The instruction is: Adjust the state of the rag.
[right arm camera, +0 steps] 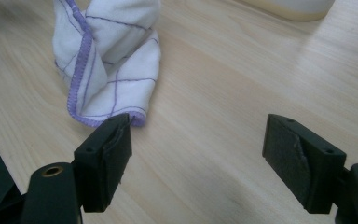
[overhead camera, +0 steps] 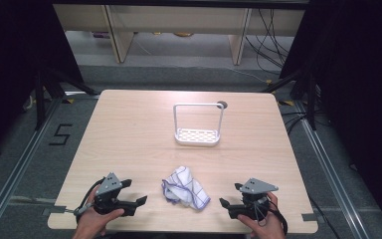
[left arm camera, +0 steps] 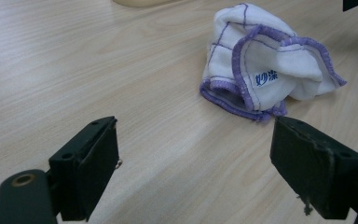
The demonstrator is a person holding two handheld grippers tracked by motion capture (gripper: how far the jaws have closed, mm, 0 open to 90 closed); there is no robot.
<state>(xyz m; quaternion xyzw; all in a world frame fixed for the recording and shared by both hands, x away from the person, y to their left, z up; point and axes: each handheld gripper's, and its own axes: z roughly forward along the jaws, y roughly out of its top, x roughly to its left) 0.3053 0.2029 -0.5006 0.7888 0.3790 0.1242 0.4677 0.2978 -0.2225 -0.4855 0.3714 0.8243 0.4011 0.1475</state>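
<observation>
Pale wooden table (overhead camera: 129,129) (grey floor (overhead camera: 179,74) beyond); cloth (overhead camera: 185,187) between left gripper (overhead camera: 138,201), right gripper (overhead camera: 225,204), jaws apart.

Two hands enter from the near edge of the surface (overhead camera: 129,124), each wrapped around a gripper. The left hand (overhead camera: 95,219) holds the left gripper (overhead camera: 140,200) low and roughly level, its black jaws spread wide with nothing between them, aimed inward toward the middle. The right hand (overhead camera: 264,223) mirrors it: the right gripper (overhead camera: 223,203) points inward, jaws likewise parted and empty. A grey three-cornered plate tops each gripper; cables trail back toward the wrists.
</observation>
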